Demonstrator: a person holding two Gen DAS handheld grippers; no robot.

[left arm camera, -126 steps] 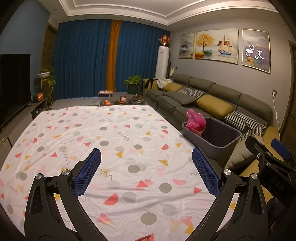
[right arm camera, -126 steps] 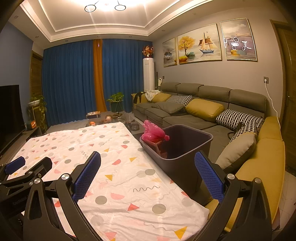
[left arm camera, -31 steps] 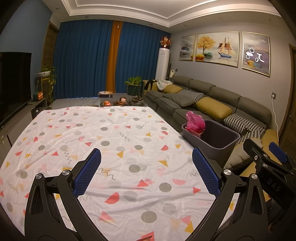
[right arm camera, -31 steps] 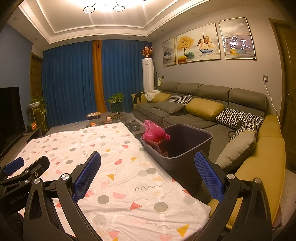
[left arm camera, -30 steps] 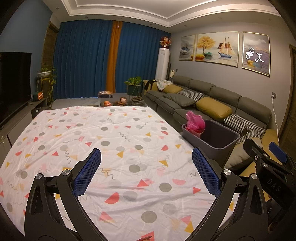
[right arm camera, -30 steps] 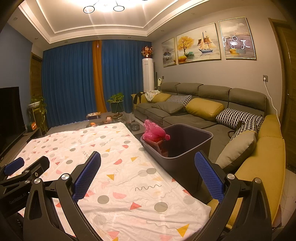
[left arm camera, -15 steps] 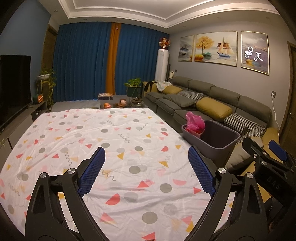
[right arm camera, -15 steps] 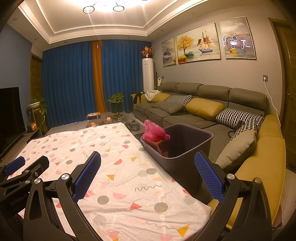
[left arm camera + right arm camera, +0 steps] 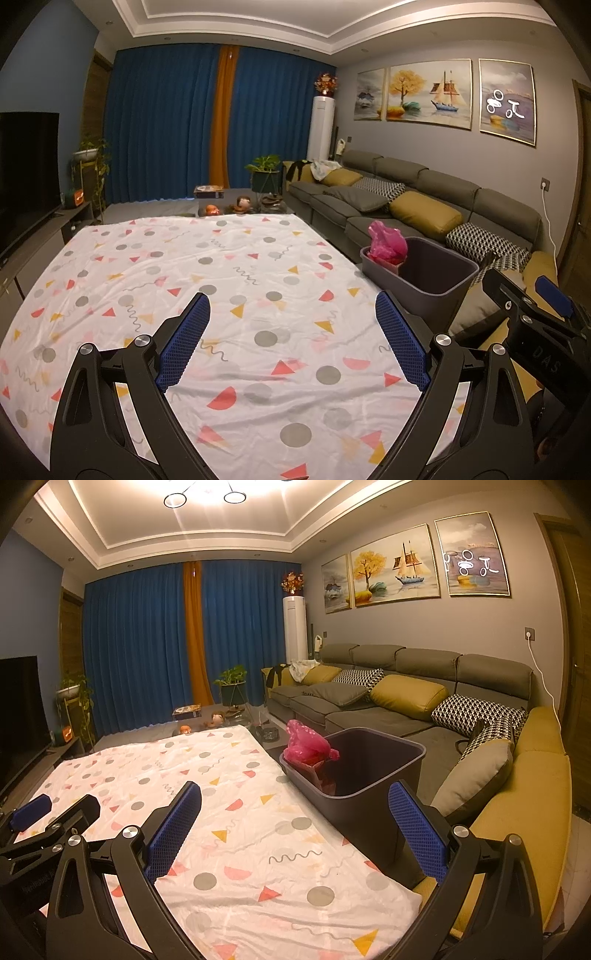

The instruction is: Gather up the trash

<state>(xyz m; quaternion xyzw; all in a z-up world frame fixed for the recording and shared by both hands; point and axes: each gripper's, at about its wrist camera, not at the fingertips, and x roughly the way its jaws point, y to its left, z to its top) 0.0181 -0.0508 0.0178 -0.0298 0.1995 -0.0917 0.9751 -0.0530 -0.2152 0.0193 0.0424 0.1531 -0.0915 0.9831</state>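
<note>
A grey trash bin stands against the right edge of the table, with a crumpled pink plastic bag hanging over its far left corner. The right wrist view shows the same bin and pink bag closer. My left gripper hovers open over the patterned tablecloth, nothing between its blue pads. My right gripper is open too, held over the table's near right corner beside the bin. Each gripper shows in the other's view: the right gripper, the left gripper.
A long grey sofa with yellow and patterned cushions runs along the right wall behind the bin. A low coffee table with small items lies beyond the table's far edge. A TV on a cabinet lines the left wall.
The left gripper's jaws have narrowed a little and remain wide apart. Both hands, the bin and the pink bag stay where they were.
</note>
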